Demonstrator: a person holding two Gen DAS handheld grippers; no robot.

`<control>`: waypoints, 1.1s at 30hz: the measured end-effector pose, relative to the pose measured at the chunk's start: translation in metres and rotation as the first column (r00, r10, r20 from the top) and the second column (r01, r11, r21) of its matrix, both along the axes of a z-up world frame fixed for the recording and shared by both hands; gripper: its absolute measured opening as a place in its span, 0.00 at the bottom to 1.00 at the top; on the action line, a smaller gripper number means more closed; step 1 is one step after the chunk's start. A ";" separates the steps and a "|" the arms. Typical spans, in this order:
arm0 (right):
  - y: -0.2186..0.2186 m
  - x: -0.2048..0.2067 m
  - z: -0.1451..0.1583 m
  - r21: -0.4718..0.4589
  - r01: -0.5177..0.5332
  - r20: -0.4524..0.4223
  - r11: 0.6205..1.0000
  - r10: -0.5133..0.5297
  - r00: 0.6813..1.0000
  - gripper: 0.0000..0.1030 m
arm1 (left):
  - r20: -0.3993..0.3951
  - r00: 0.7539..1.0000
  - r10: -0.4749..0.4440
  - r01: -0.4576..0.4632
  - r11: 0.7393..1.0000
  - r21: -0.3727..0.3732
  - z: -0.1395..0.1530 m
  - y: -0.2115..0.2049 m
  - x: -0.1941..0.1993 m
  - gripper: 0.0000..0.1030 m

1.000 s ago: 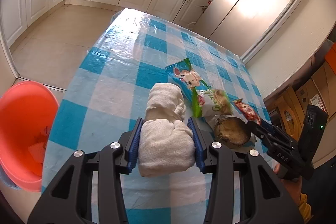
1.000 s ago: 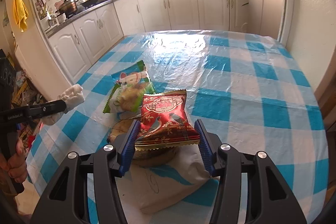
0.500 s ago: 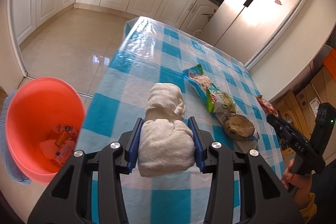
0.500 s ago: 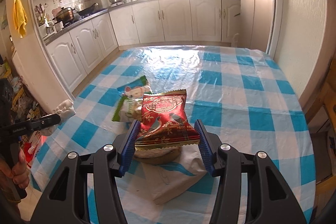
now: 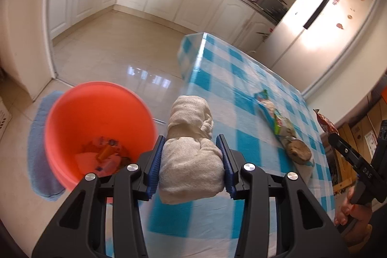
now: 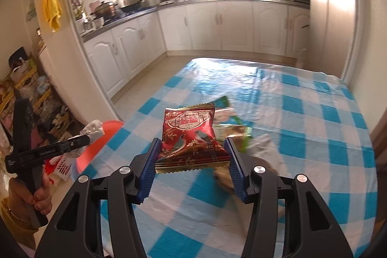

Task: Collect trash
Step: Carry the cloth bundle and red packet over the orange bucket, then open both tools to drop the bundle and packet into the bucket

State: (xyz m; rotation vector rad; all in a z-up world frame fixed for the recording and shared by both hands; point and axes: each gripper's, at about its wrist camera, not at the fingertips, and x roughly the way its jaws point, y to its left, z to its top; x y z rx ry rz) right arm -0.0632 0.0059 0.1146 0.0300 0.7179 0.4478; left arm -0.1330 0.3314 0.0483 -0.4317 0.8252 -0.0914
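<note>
Fig.: two loads in carry, bin at left. Left gripper (image 5: 191, 161) is clamped on a wadded white cloth/paper towel (image 5: 191, 149); pads bite its thick lower lobe, upper lobe sticks out fwd. of the tips. Judged soft, light, compressible, so it won't slip but may sag or unroll; the mid-bulk hold looks right. Wad hangs over the tabletop's (image 5: 241, 118) left edge, beside the orange bucket (image 5: 72, 113) on the floor, which holds other trash; not yet above its mouth.

Right gripper (image 6: 192, 162) is closed on a red snack packet (image 6: 191, 134), jaws pinching its near end, rest projecting fwd. Judged v. light, thin, slick foil, crinkly; could slide out if the pinch eases. It's held above the tabletop near the front edge. A green wrapper (image 6: 232, 120) and a round brownish item (image 5: 298, 149) on white paper lie on the cloth towards the right edge, uncollected.
</note>
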 end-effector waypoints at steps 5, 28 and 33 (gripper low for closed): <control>0.046 -0.002 0.002 -0.013 -0.116 -0.005 0.993 0.116 0.993 0.53 | 0.002 0.998 0.064 -0.064 0.998 0.003 -0.001 0.029 -0.010 0.43; 0.240 0.017 -0.047 -0.159 -0.509 -0.130 0.846 0.493 0.860 0.53 | -0.080 0.969 0.232 -0.229 0.972 0.045 -0.033 0.101 -0.005 0.43; 0.253 0.023 -0.059 -0.163 -0.524 -0.163 0.836 0.501 0.850 0.53 | -0.101 0.967 0.234 -0.231 0.972 0.048 -0.043 0.103 0.000 0.43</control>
